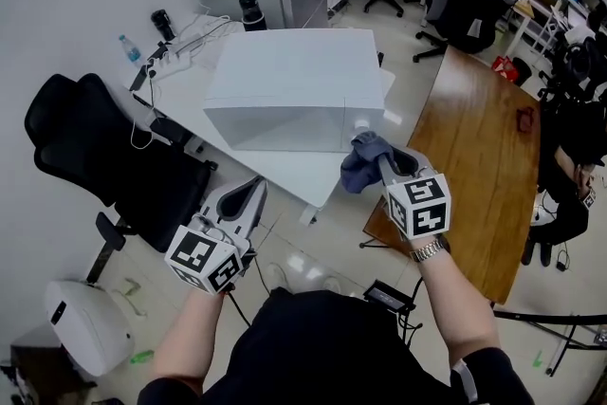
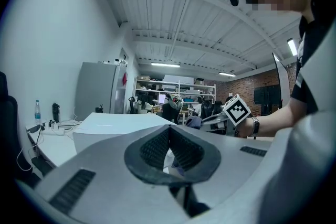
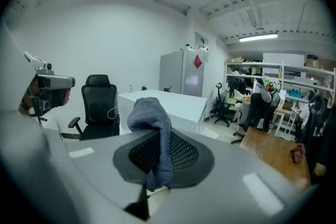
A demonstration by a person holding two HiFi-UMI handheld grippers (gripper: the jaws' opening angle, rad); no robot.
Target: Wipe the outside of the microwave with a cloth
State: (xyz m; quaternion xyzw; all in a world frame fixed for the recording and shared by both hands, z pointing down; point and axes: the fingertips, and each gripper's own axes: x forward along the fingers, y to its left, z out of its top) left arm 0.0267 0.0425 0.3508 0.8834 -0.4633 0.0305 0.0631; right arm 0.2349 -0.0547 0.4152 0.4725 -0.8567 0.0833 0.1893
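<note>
The microwave (image 1: pixel 290 88) is a plain white box standing on a white table (image 1: pixel 285 171); it also shows in the left gripper view (image 2: pixel 113 126) and the right gripper view (image 3: pixel 163 105). A blue-grey cloth (image 1: pixel 363 160) hangs bunched from my right gripper (image 1: pixel 391 161), which is shut on it just off the microwave's front right corner. In the right gripper view the cloth (image 3: pixel 155 134) drapes up and over the jaws. My left gripper (image 1: pixel 248 197) is shut and empty, below the table's front edge, apart from the microwave.
A black office chair (image 1: pixel 104 161) stands left of the table. A brown wooden desk (image 1: pixel 479 166) lies to the right. Cables, a power strip (image 1: pixel 156 62) and bottles (image 1: pixel 251 11) sit at the table's far side. A white bin (image 1: pixel 85 322) is at the lower left.
</note>
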